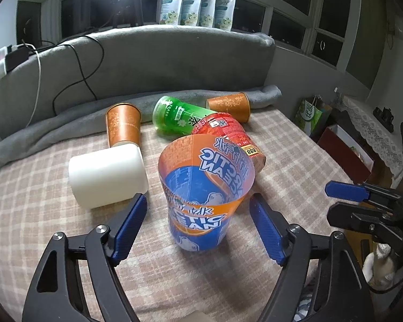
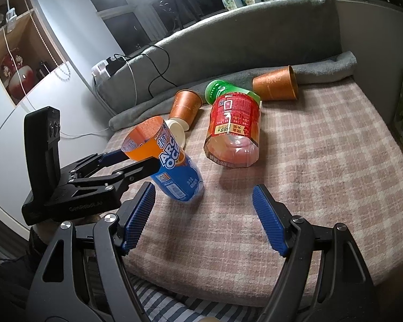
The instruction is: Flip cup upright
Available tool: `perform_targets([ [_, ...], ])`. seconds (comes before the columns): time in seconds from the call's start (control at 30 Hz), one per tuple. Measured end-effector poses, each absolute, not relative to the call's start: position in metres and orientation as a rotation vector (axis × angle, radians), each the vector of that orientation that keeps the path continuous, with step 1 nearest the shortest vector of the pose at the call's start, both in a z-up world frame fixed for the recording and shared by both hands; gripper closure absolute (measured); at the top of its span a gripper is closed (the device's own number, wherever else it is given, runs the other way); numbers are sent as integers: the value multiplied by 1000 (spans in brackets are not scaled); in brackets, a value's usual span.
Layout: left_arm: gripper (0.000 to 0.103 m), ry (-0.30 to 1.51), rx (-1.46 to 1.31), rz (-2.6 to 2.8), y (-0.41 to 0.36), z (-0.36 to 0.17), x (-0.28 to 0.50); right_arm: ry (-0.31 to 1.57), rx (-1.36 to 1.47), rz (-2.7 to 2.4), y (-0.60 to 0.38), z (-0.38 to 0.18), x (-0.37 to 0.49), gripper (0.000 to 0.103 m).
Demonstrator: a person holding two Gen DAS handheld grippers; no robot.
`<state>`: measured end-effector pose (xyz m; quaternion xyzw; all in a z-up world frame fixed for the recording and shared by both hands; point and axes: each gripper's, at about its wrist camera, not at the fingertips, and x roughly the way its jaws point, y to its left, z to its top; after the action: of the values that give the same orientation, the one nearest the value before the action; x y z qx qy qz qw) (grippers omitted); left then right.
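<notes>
A blue and orange "Arctic Ocean" cup [image 1: 201, 196] stands mouth up, slightly tilted, on the checked blanket [image 1: 40, 201]. My left gripper [image 1: 198, 228] is open with its blue fingers on either side of the cup, not touching it. In the right wrist view the same cup [image 2: 172, 166] stands left of centre with the left gripper [image 2: 137, 161] around it. My right gripper [image 2: 204, 214] is open and empty, low over the blanket, just right of the cup; it also shows at the right edge of the left wrist view [image 1: 344, 196].
A white cup [image 1: 107, 174], a red cup [image 1: 228, 136], a green cup [image 1: 174, 115] and an orange paper cup [image 1: 229, 106] lie on their sides. Another orange paper cup [image 1: 123, 126] stands mouth up behind the white one. A grey rolled blanket [image 1: 67, 123] lines the back.
</notes>
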<state>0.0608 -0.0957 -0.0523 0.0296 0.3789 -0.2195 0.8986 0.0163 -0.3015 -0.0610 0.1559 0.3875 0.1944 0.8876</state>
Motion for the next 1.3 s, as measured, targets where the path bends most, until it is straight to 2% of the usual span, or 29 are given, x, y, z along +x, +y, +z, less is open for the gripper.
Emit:
perform_targets([
  [0.07,24,785,58,-450,-93,-52,59,802,312,402,-300,-60,17,24],
  [0.13,24,793,50,-448,-88,-53,57,789,293,395,-297,-58,17,16],
  [0.4,24,788,2,-400,-59,-53,41,727,170,337,-283,-46,15,14],
  [0.57,24,667,-18,-295,-35,-34,19,649,85,280,-271,-35,9,11],
  [0.63,22,594,-34,-243,-25,-23,8,605,47,247,-266,-29,6,5],
  [0.83,22,434,-88,-113,-3,2,-14,507,31,175,-260,-14,-1,4],
  [1.0,22,372,-74,-55,2,9,-22,450,95,119,-269,-7,-1,3],
  [1.03,21,365,-68,-50,2,10,-23,438,101,101,-271,-6,-1,0],
  [1.3,21,312,-29,-26,-4,13,-32,343,68,-7,-276,3,-8,0],
])
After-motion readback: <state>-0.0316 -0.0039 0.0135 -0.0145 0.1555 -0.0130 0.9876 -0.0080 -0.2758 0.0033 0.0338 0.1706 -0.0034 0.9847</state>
